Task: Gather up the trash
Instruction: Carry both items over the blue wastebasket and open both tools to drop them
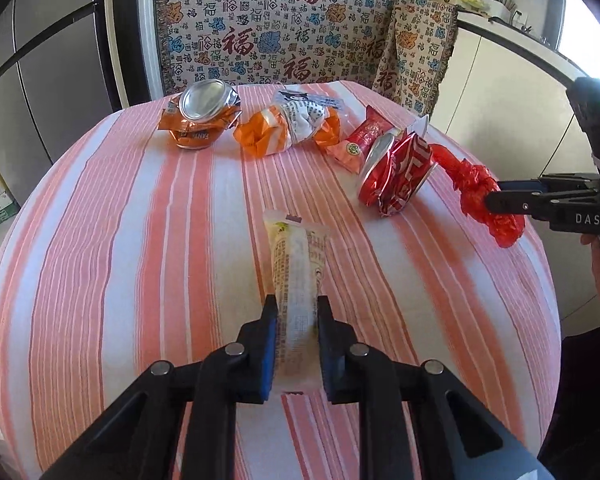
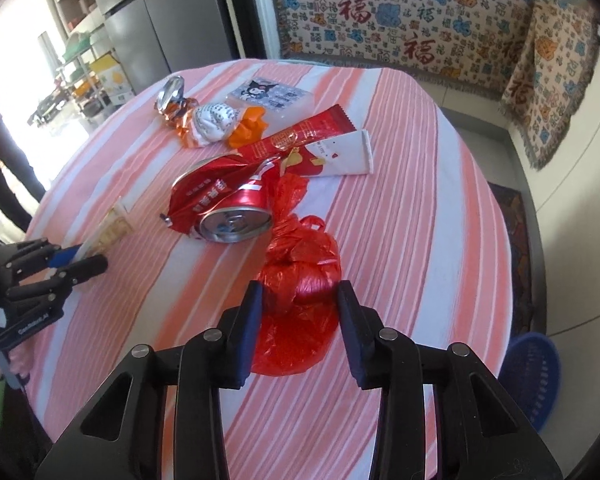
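Left wrist view. The left hand-held gripper [image 1: 297,312] is closed on a pale, printed snack wrapper [image 1: 296,276], its blue pads pressing the wrapper's two long edges. The wrapper's long axis runs straight away from the camera, in line with the fingers, so it is held lengthwise and its far end lies free on the striped desk [image 1: 140,240]. Along the far edge lie a crushed orange can [image 1: 198,120], an orange-and-white wrapper [image 1: 288,128] and a crushed red can [image 1: 396,176]. At right, the right hand-held gripper [image 1: 496,204] meets a knotted red plastic bag [image 1: 484,200] from the side.

Right wrist view. The right hand-held gripper [image 2: 300,300] stands partly closed around the red plastic bag [image 2: 300,280]; the left finger touches the bag's bulge, but whether the right pad presses it cannot be told, so a firm grip is unconfirmed. The bag lies directly ahead, between the fingers, its twisted neck trailing away towards the crushed red can [image 2: 224,208], which it touches. The left hand-held gripper [image 2: 80,264] shows at the left edge with the pale wrapper [image 2: 112,232]. A blue basket [image 2: 536,376] sits on the floor beyond the desk's right edge, nearer the right hand; judged the likely place for the trash.
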### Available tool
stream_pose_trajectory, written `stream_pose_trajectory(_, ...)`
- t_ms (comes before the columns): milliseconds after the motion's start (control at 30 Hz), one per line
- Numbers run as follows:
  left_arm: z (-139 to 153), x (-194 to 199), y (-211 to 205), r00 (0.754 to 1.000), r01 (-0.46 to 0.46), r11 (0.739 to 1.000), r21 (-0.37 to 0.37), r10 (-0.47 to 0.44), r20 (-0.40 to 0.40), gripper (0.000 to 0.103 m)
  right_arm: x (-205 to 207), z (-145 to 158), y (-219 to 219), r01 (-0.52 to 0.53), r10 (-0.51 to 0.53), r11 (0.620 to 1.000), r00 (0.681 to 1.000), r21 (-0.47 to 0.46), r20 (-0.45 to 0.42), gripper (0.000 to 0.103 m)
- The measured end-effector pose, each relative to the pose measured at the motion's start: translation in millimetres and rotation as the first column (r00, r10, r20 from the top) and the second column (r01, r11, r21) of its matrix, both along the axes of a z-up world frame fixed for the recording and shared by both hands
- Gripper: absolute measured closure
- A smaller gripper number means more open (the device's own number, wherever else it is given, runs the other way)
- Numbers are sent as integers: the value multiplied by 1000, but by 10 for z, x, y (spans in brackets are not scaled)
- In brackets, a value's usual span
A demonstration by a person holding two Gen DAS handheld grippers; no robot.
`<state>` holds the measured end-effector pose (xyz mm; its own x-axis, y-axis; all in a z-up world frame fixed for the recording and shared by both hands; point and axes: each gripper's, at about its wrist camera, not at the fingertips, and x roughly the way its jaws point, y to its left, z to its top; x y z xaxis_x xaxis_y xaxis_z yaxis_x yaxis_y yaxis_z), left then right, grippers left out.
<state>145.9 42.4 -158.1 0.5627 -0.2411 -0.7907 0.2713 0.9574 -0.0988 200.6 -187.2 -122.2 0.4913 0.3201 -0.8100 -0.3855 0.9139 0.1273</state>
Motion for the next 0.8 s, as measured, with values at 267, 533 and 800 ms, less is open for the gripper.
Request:
stream_pose_trajectory(267,245,-291,-158,999,24,997,-76,-20,49,85,-334,85,-306,34,-34,994,999,104,0,65)
stream_pose_trajectory(533,385,-376,-636,992,104,992,-65,-99,78,85,-568,118,-478,51,-53,990,999,135,8,65)
stream_pose_trajectory(800,452,-330,-1212,982,184,977,-108,-178,64,85,-624,120,-1024,145,-148,979,989,145,11,65)
